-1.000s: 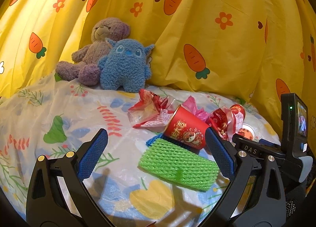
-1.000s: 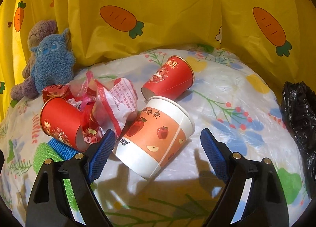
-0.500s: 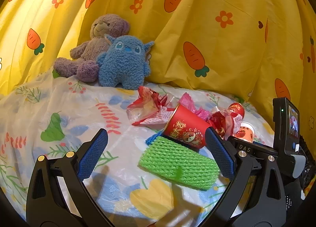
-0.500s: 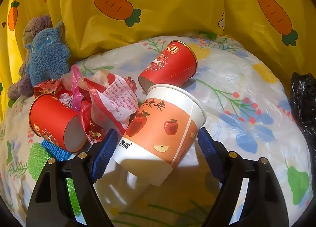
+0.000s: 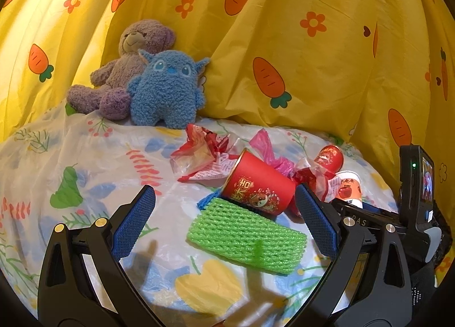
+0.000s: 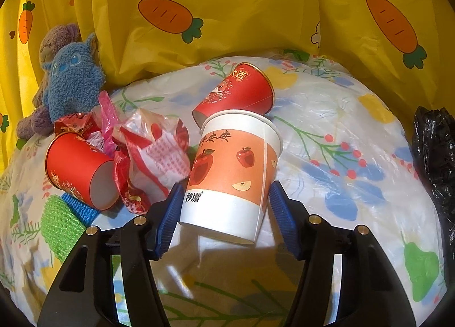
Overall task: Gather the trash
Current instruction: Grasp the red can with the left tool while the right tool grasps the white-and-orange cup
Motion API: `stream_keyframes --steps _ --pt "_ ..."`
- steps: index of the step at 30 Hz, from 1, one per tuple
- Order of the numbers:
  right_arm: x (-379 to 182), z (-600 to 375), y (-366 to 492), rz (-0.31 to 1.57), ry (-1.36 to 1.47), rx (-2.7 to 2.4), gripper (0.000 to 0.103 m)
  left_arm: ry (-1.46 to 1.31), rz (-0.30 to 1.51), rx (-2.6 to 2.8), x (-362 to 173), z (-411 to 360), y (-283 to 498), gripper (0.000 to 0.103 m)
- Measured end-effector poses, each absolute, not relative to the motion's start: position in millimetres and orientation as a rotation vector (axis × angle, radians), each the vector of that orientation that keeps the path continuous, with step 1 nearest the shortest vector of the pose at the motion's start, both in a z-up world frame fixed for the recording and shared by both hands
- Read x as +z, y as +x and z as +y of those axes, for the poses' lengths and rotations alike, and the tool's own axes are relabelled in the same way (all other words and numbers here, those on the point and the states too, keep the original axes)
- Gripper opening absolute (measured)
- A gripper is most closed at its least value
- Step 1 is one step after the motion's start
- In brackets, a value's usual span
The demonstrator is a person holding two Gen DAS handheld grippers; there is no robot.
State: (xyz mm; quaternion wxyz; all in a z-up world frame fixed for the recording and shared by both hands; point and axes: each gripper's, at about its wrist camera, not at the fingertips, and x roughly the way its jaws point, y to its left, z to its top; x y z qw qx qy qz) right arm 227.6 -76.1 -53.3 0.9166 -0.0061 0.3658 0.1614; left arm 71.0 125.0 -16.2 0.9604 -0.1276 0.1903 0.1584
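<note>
A white and orange apple-print paper cup lies tilted on the plastic-covered bed between the fingers of my right gripper. Its jaws are closing; the left pad is at the cup's side and a sliver of gap shows at the right pad. A red paper cup lies just behind it, and another red cup lies at the left beside crumpled red and white wrappers. My left gripper stands open and empty just short of that red cup and a green foam net.
A blue plush toy and a purple bear sit at the back against the yellow carrot-print curtain. A black bag lies at the bed's right edge. A blue net pokes out from under the green one.
My right gripper has slid forward around the apple cup and its jaws have narrowed onto the cup's sides. The left gripper has stayed put, open.
</note>
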Motion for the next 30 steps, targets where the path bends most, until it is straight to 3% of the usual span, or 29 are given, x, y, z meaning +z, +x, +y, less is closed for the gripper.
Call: stream_keyframes --steps 7,19,21,23,30 --pt "-44.5 -89.2 213.1 0.693 -0.011 0.331 0.061 -0.283 0.408 0.253 -11.9 132.8 89.5 0.097" --pt "-36.5 -98.6 190.1 0.626 -0.022 0.364 0.061 -0.356 0.478 0.141 -16.0 163.3 122.7 0.088" --pt "-36.4 -99.3 189.1 0.624 -0.02 0.371 0.061 -0.343 0.504 0.128 -17.1 164.5 133.6 0.082" --pt "-36.5 -100.2 188.5 0.622 -0.017 0.376 0.061 -0.337 0.523 0.095 -20.1 165.7 143.0 0.068" --pt "-34.7 -104.2 183.7 0.611 -0.011 0.391 0.062 -0.31 0.601 0.015 -34.7 162.4 160.5 0.047"
